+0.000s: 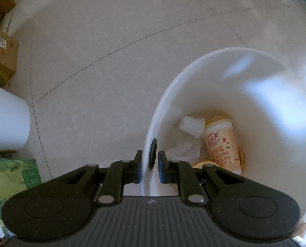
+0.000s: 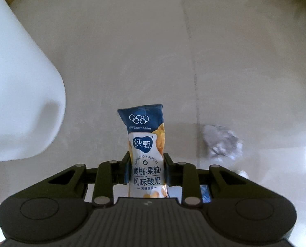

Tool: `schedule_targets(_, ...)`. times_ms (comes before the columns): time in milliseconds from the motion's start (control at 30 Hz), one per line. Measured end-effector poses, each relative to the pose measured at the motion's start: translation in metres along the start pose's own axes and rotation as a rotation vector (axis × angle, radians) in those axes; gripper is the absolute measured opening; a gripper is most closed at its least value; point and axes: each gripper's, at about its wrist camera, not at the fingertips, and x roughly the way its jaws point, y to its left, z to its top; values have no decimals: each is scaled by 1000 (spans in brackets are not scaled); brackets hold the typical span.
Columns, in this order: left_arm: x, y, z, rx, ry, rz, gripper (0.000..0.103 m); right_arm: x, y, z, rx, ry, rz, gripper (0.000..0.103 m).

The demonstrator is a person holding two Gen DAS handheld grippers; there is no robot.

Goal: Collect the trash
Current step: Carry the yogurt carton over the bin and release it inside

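**Bin held by its rim, yoghurt pouch lifted in the other gripper**

The tiled floor fills both views. The white bin is pinched at its rim by the left gripper, its jaws clamped on the wall. Inside lie 1 printed cup, a small white cup and crumpled tissue. The right gripper grasps a yoghurt pouch upright above the floor. A crumpled wrapper lies on the floor nearby.
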Motion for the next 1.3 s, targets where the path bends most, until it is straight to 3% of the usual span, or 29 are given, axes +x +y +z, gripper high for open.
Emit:
schedule_targets(267, 2, -3, -2, -5, 0, -7, 13, -115, 5, 10, 27, -136, -17, 34)
schedule_targets(500, 5, 1, -1, -1, 11, -19, 13, -197, 45, 35, 5, -271, 104, 34)
schedule_targets(700, 9, 5, 1, -7, 20, -31, 13, -219, 102, 54, -88, -298, 206, 35)
schedule_targets(867, 12, 7, 2, 1, 24, -36, 13, -210, 147, 63, -159, -269, 265, 35)
schedule_targets(933, 13, 6, 2, 6, 26, -35, 13, -201, 162, 64, -170, -239, 284, 40)
schedule_targets(1000, 13, 5, 3, 10, 29, -34, 13, -189, 170, 72, -169, -230, 298, 58)
schedule_targets(1133, 15, 3, 4, 15, 28, -31, 13, -193, 156, 70, -133, -276, 269, 59)
schedule_targets(1300, 17, 4, 6, 0, 26, -41, 13, -190, 93, 51, 38, -317, 141, 66)
